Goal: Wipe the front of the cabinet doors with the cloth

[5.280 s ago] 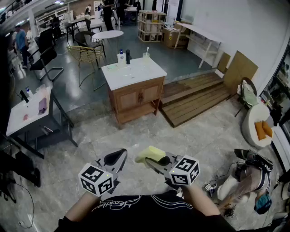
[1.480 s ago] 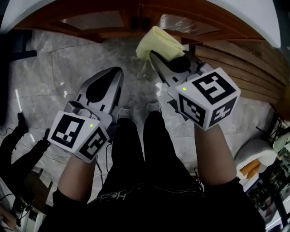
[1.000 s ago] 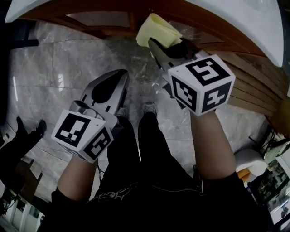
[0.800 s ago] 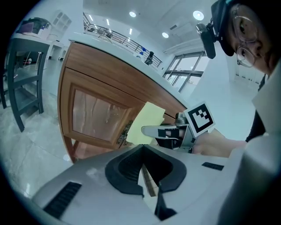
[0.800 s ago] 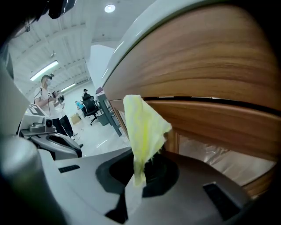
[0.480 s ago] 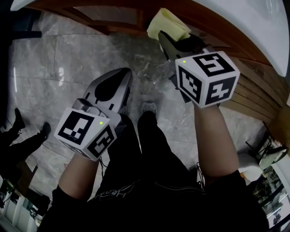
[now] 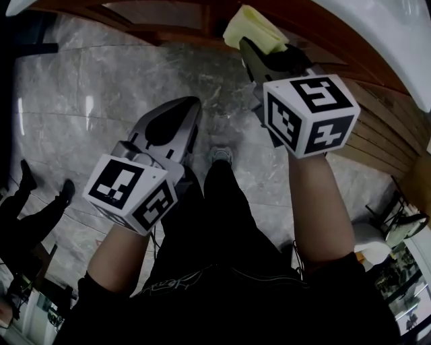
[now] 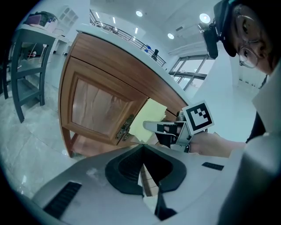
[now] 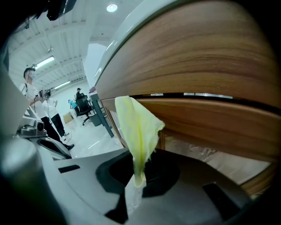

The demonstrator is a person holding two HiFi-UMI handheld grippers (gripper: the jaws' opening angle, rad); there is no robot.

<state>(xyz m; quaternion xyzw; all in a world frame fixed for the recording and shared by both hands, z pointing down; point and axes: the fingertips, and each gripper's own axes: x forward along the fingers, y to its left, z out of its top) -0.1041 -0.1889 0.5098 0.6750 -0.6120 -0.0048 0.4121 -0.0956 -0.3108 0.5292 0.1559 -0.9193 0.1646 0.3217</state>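
Observation:
My right gripper (image 7: pixel 252 47) is shut on a yellow cloth (image 7: pixel 252 28), which it holds up against the wooden cabinet front (image 7: pixel 182 17) just under the white top (image 7: pixel 377 34). In the right gripper view the cloth (image 9: pixel 136 132) stands up from the shut jaws, close to the upper rail of the cabinet (image 9: pixel 210 70). My left gripper (image 7: pixel 192 108) hangs lower over the floor, shut and holding nothing. The left gripper view shows the left cabinet door (image 8: pixel 96 105), its metal handles (image 8: pixel 124 129), the cloth (image 8: pixel 147 121) and my right gripper (image 8: pixel 147 126) beside them.
Grey marble floor (image 7: pixel 81 87) lies below, with a person's legs and shoes (image 7: pixel 219 158). A wooden platform (image 7: pixel 384 135) runs at the right. A dark table or chair (image 8: pixel 26 66) stands left of the cabinet. Other people (image 9: pixel 50 114) stand far off in the room.
I have come from across the room right up to the cabinet. Over the last second my right gripper has carried the cloth up and to the right along the cabinet front; the left stayed low.

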